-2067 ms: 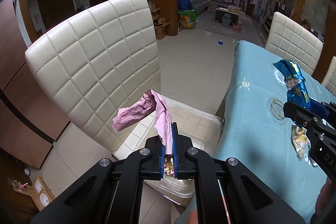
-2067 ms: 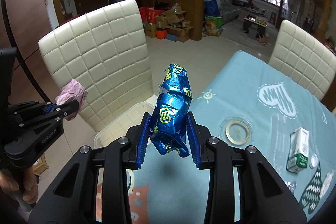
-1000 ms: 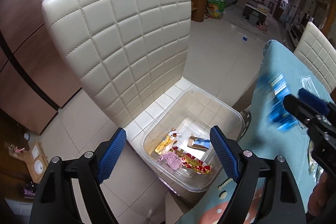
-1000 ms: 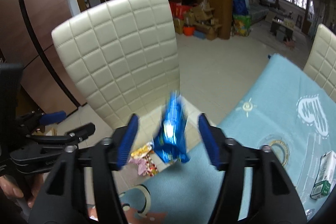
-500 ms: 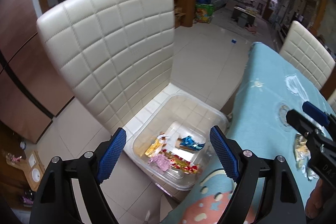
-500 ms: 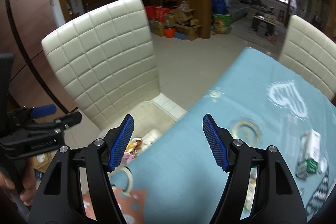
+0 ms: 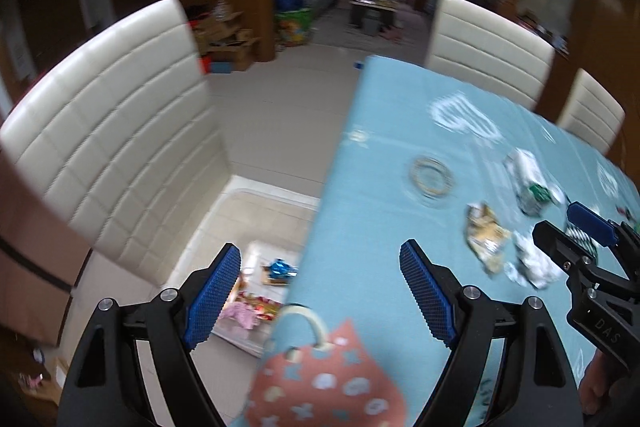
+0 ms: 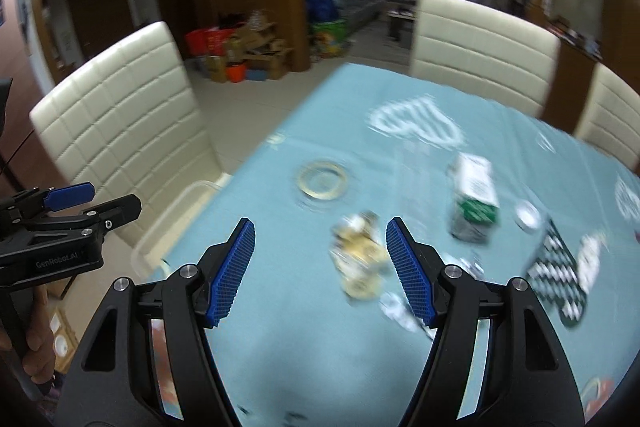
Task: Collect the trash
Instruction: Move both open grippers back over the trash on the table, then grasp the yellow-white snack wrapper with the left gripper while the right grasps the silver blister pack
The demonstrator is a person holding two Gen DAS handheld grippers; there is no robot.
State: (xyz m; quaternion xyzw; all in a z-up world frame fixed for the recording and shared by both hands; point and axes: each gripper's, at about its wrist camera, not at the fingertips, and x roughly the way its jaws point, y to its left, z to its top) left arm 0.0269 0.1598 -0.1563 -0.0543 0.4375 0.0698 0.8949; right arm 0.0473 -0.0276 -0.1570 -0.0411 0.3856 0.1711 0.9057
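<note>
My left gripper [image 7: 320, 267] is open and empty above the table's left edge. Below it a clear plastic bin [image 7: 276, 193] rests on a white chair [image 7: 108, 131], holding a blue wrapper [image 7: 282, 267], a pink wrapper [image 7: 240, 313] and other scraps. My right gripper [image 8: 320, 239] is open and empty over the light blue tablecloth [image 8: 280, 307]. A crumpled gold wrapper [image 8: 358, 251] lies just beyond its fingertips, with silver foil [image 8: 400, 307] nearby and a white-and-green carton [image 8: 474, 199] further right. The left wrist view also shows the gold wrapper [image 7: 486, 235], the carton [image 7: 528, 179] and my right gripper [image 7: 560, 227].
A gold ring-shaped coaster [image 8: 322, 181] sits mid-table, with a small round cap [image 8: 528, 215] and a black-and-white checkered item [image 8: 560, 275] at the right. Two more white chairs [image 8: 480, 39] stand at the far side. My left gripper [image 8: 116, 201] hangs beside the table's left edge.
Both wrappers were let go and now lie in the bin. Both grippers, open and empty, have swung right from the bin towards the trash on the table.
</note>
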